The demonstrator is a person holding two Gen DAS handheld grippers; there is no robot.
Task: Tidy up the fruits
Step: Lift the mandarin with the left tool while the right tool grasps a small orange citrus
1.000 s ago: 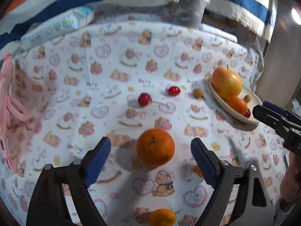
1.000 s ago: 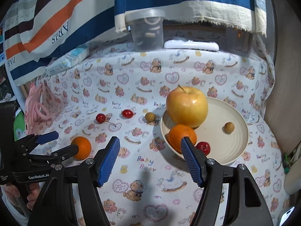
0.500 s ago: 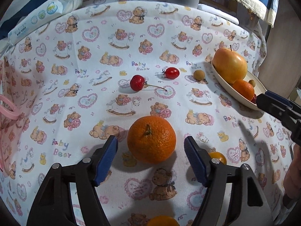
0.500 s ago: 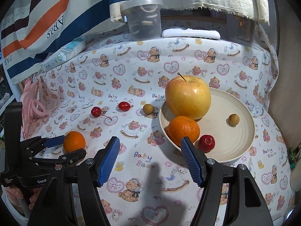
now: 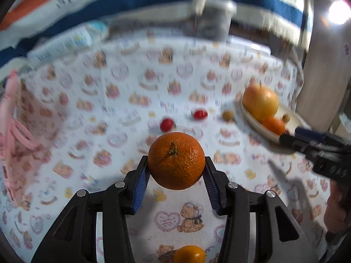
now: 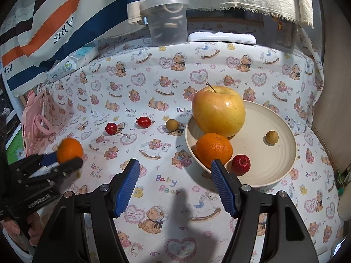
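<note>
Where half a second ago its fingers straddled the fruit, the left gripper [image 5: 176,175] now clamps the tangerine [image 5: 176,160] above the cloth [image 6: 153,83], while the right gripper [image 6: 175,185] stays spread beside the plate [image 6: 283,153].

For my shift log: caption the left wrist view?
Left gripper clamps a tangerine above the bear-print cloth.
</note>
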